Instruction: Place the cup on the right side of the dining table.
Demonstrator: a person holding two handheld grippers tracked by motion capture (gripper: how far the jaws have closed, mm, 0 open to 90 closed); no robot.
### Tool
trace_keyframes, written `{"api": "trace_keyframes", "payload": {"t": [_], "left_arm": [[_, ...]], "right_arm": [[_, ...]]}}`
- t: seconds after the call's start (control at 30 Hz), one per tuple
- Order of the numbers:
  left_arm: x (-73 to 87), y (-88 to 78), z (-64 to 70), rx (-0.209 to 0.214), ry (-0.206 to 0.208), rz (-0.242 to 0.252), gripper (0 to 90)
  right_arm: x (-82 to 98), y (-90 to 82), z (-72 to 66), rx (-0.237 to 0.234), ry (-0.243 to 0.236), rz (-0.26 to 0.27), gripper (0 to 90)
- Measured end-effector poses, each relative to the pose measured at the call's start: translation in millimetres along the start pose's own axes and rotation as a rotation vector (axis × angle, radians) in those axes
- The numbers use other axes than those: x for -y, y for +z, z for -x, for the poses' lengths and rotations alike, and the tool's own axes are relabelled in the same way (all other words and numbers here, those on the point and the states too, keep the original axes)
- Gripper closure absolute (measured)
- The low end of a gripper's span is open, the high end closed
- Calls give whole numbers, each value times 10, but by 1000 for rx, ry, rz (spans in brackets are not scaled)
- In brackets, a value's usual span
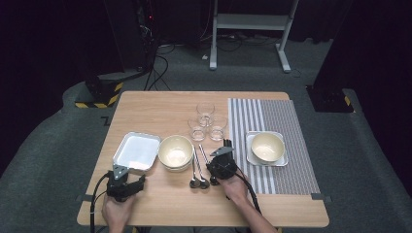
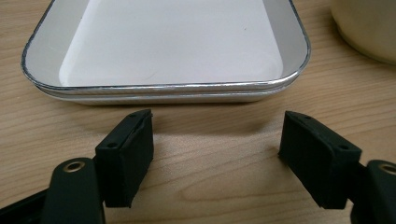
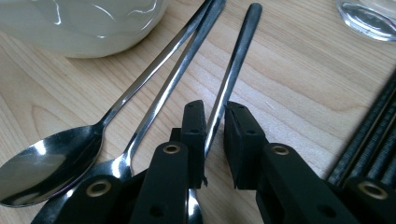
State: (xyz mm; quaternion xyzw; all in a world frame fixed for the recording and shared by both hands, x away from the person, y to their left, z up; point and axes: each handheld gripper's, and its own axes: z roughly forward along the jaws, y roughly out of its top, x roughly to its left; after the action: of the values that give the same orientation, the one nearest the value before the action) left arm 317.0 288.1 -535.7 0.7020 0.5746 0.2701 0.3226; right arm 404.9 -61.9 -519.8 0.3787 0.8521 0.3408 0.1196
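Right tongs (image 3: 214, 140): jaws are standing narrow about a spoon (image 3: 232, 70) handle, grip uncertain. Left tongs (image 2: 217, 158): gaping wide, empty, before white tray (image 2: 177, 42) on tabletop (image 2: 210, 163).

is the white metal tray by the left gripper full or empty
Empty. The white metal-rimmed rectangular tray shows a bare white floor in the left gripper view, with nothing lying in it.

In the right gripper view, the third spoon's (image 3: 233, 65) bowl lies hidden beneath the jaws, so whether the pads press its handle cannot be told. The cream bowl (image 3: 84, 23) beside the spoons and the glass (image 3: 369, 16) are cut off by the top edge.
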Motion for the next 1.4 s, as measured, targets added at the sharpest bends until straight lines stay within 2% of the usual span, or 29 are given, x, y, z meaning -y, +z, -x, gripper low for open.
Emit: {"api": "trace_keyframes", "payload": {"t": [0.2, 0.4, 0.53, 0.9, 1.4], "left_arm": [[0, 0, 0, 0, 0, 0, 262], [0, 0, 1, -1, 0, 0, 262], [0, 0, 1, -1, -1, 0, 262], [0, 2, 3, -2, -3, 3, 262], [0, 3, 3, -2, -4, 3, 262]], "right_arm": [[-8, 4, -14, 16, -27, -3, 816], [-13, 8, -15, 20, -25, -5, 832], [-18, 11, -7, 16, -6, -7, 836], [-61, 51, 3, 21, -13, -3, 841], [-154, 116, 74, 16, 35, -11, 845]]}}
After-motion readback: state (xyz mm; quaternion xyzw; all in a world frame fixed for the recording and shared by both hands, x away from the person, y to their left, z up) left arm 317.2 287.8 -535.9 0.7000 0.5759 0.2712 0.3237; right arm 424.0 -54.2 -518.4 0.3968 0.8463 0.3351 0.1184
